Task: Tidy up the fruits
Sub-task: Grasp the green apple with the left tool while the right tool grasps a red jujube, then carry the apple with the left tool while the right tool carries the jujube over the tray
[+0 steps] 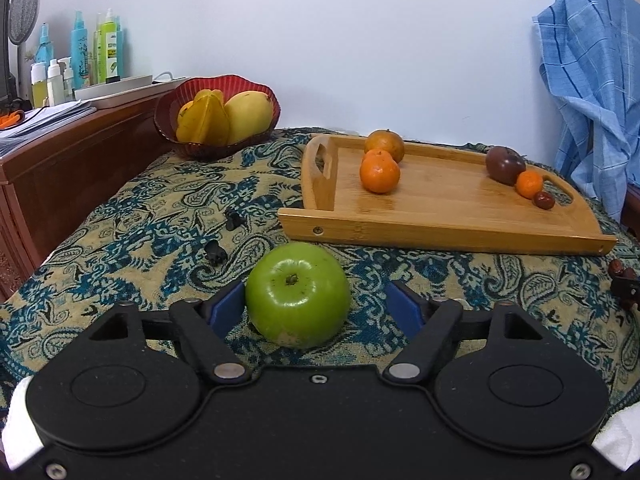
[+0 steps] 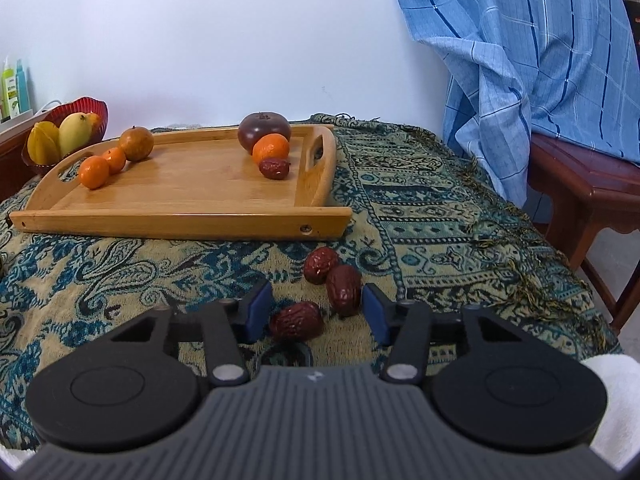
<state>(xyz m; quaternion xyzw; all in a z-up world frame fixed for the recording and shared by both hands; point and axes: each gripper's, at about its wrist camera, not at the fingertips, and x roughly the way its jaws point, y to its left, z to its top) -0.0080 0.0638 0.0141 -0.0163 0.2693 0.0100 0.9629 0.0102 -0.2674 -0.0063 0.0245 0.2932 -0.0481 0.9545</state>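
Two grippers are at work, each with its jaws spread and nothing pinched.

Upper left of the left wrist view holds a red bowl [image 1: 264, 92] with a starfruit [image 1: 206, 118] and a mango [image 1: 248, 116]. Lower centre, the green apple [image 1: 298, 295] sits on the patterned cloth [image 1: 132, 224], stem up, between the blue pads of the left gripper [image 1: 316, 306]; one pad looks to touch its left side, the other stands apart on the right. It looks firm, smooth and fairly heavy, so it may slip; a hold across its widest middle seems best. Upper right lies the wooden tray [image 1: 440, 236] with oranges [image 1: 380, 175] and a dark round fruit [image 1: 505, 165].

In the right wrist view, the tray fills the upper left. Lower centre, three red dates [image 2: 343, 289] lie on the cloth just ahead of the right gripper [image 2: 316, 312], the nearest one [image 2: 297, 322] between the open pads. Dates look light, wrinkled and slightly soft; a gentle hold across the short width should do.
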